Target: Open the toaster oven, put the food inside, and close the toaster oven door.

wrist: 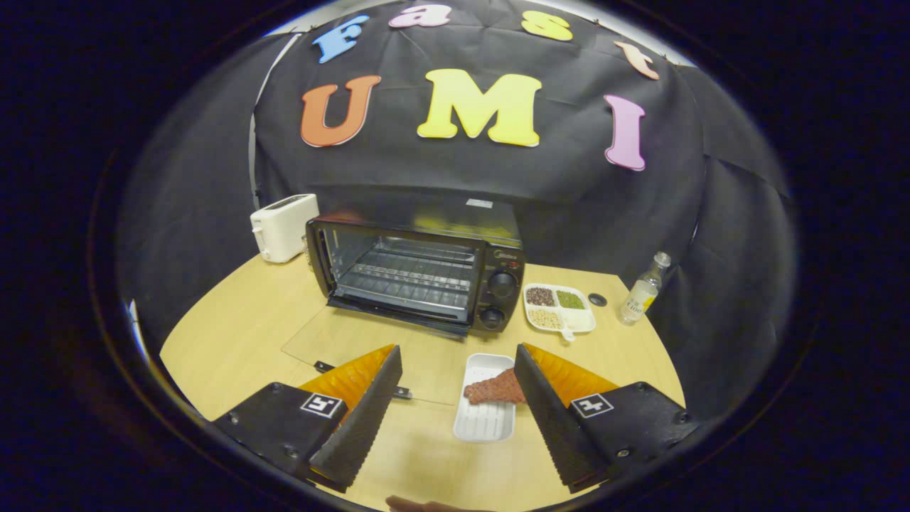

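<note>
A black toaster oven (419, 274) stands on the wooden table beyond my fingers. Its glass door (355, 341) is folded down flat toward me, and the wire rack inside shows bare. A reddish-brown piece of food (494, 390) lies on a small white ribbed tray (483, 419) just ahead, close to the inner face of my right finger. My gripper (458, 359) is open, hovering above the table with nothing between its fingers. The left finger hangs over the door's front edge.
A white toaster (283, 226) sits left of the oven. Right of it are a white divided dish (584, 321) of beans and grains, a small dark cap (597, 299) and a clear bottle (643, 290). A fingertip shows at the table's near edge (426, 505).
</note>
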The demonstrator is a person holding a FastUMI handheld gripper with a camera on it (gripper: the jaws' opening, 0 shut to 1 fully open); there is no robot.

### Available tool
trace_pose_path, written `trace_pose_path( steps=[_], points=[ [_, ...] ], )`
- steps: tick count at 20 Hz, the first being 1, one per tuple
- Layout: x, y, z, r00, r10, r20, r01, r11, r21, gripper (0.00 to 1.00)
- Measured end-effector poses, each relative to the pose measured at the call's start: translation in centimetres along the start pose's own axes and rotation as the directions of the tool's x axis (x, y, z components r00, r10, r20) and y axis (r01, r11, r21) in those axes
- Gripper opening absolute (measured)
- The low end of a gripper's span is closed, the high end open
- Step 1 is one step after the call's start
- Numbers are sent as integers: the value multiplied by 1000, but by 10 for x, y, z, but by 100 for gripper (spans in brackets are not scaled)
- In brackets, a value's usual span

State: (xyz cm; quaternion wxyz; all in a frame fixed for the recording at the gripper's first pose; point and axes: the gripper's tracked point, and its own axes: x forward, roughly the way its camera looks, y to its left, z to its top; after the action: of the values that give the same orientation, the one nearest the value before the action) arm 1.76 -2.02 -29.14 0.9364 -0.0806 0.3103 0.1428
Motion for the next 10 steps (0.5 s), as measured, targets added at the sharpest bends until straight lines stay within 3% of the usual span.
trace_pose_path(
  steps=[4,10],
  points=[
    [4,-51,-8,995,31,-98,-27,999,41,100],
    [34,-83,-27,958,198,-206,-171,975,141,99]
  ],
)
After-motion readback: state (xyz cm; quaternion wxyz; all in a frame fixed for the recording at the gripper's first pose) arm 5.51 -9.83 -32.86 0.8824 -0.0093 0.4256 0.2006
